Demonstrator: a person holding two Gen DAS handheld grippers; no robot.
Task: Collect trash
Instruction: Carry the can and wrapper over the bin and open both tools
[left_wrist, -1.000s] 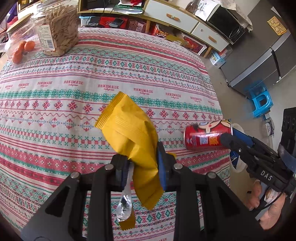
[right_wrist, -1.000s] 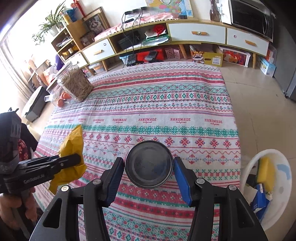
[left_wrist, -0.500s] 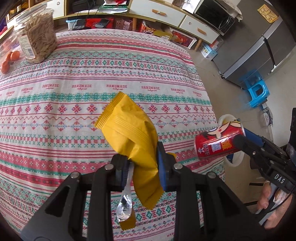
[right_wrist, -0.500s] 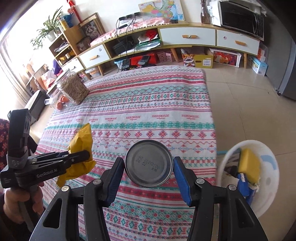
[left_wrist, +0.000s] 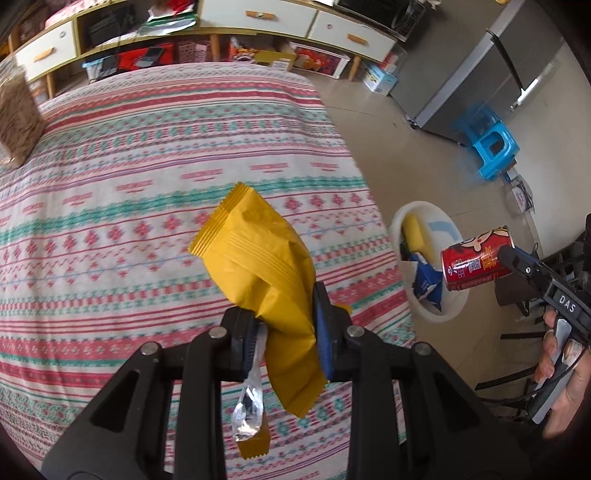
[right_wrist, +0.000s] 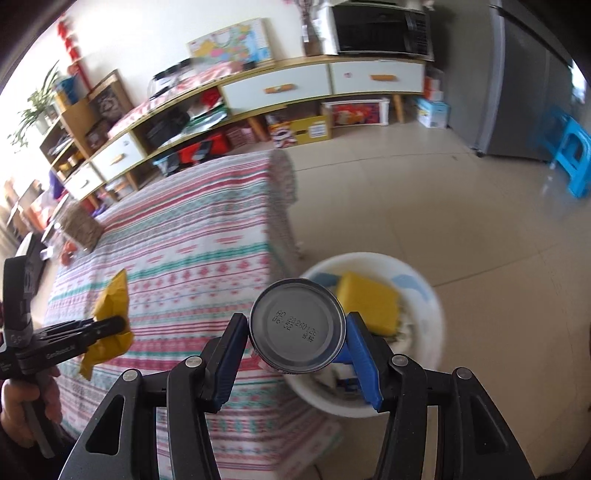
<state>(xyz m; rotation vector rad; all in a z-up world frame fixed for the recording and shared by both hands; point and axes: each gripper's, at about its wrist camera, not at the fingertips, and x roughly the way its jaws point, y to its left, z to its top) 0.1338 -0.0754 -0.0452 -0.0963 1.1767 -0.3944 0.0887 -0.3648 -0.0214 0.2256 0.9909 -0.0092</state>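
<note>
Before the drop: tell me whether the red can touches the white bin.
Apart. In the left wrist view, the red can, clamped in the right tool, hangs in the air beside the white bin, a gap showing between them.

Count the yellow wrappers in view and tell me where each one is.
2. One yellow wrapper is pinched in the left gripper above the table. The other lies in the white bin on the floor beside the table. More may be buried under the bin's other trash.
</note>
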